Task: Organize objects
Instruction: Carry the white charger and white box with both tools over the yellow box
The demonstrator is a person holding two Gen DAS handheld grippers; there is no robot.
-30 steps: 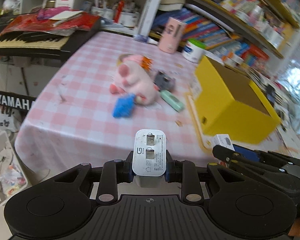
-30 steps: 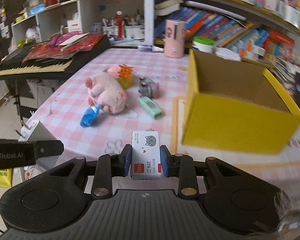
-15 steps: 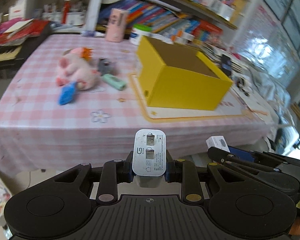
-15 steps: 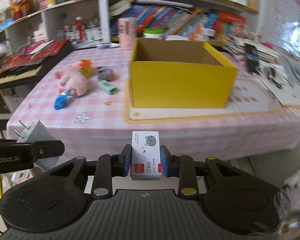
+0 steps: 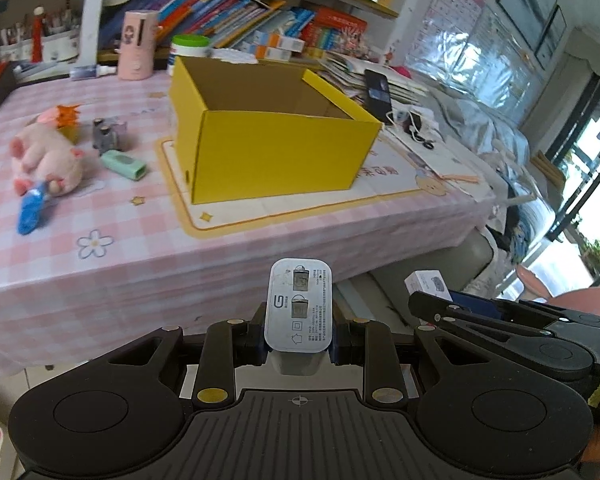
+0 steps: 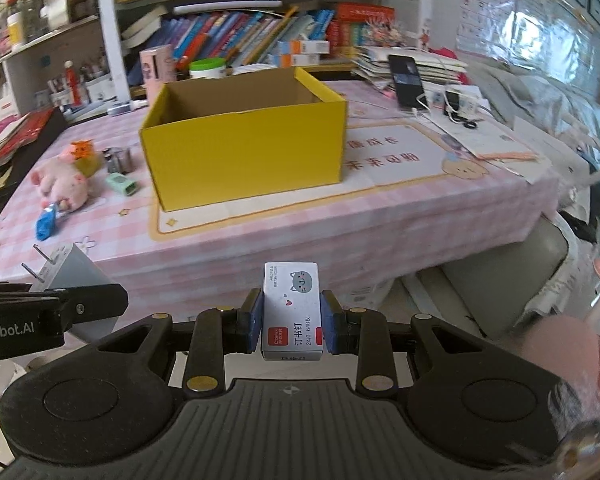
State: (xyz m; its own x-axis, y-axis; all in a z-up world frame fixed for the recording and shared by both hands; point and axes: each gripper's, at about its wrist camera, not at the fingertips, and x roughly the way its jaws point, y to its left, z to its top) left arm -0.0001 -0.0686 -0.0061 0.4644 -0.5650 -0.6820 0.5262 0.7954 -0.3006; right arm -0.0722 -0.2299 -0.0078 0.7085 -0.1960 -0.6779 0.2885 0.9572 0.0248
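My left gripper (image 5: 298, 338) is shut on a white wall charger (image 5: 299, 306), held in front of the table, short of its near edge. My right gripper (image 6: 292, 326) is shut on a small white staple box (image 6: 292, 310) with a cat picture, also short of the table. An open yellow cardboard box (image 5: 268, 136) stands on a mat on the pink checked table (image 5: 120, 232); it also shows in the right wrist view (image 6: 244, 148). Left of it lie a pink plush pig (image 5: 44, 158), a blue item (image 5: 30, 208), a mint green item (image 5: 124, 164) and a small grey item (image 5: 108, 134).
Bookshelves (image 5: 236, 4) run behind the table, with a pink cup (image 5: 136, 50) and a white jar (image 5: 190, 48) at the back edge. A phone (image 6: 406, 80), cables and papers lie at the table's right end. A keyboard (image 6: 4, 160) stands at the far left.
Both grippers have pulled back and swung right with their loads still held. The yellow box now sits in the middle of both views and the toys have slid to the left.
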